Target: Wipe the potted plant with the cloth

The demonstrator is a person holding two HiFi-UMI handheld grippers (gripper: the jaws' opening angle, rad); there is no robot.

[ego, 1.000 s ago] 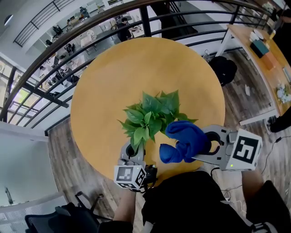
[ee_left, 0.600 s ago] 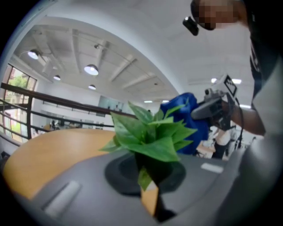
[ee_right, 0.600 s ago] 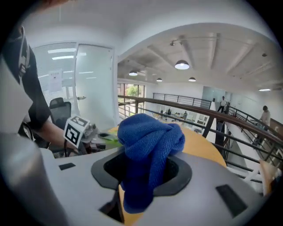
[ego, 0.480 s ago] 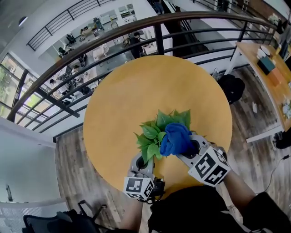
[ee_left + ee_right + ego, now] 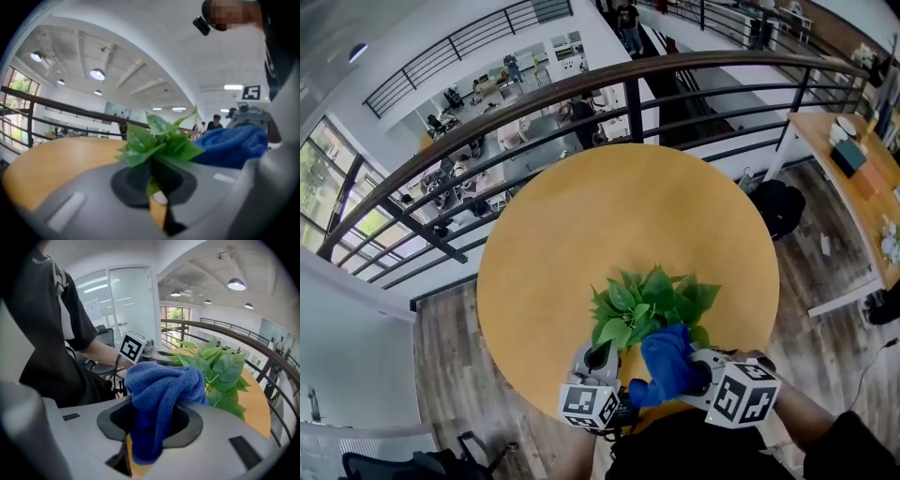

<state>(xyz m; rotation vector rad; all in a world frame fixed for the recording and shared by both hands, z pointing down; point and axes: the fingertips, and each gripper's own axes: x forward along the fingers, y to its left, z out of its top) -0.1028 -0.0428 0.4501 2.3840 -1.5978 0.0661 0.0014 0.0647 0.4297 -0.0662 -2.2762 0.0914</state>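
I'm holding L claw (image 5: 598, 356) at the near edge of the round orange surface (image 5: 581, 225), jaws closed tight on a low leaf/stem of the potted plant (image 5: 649, 302); in left gripper view the leaves are sticking up straight out of the jaws. Plant is sitting on the near part of the surface, btwn both claws. Blue cloth (image 5: 668, 361) is bunching right against the plant's near leaves, w/ R claw (image 5: 698, 373) clamping it, the cloth's end hanging down btwn the jaws.

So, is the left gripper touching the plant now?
Touching. In the left gripper view, the left gripper is shut on the plant, a leaf pinched between the jaws.
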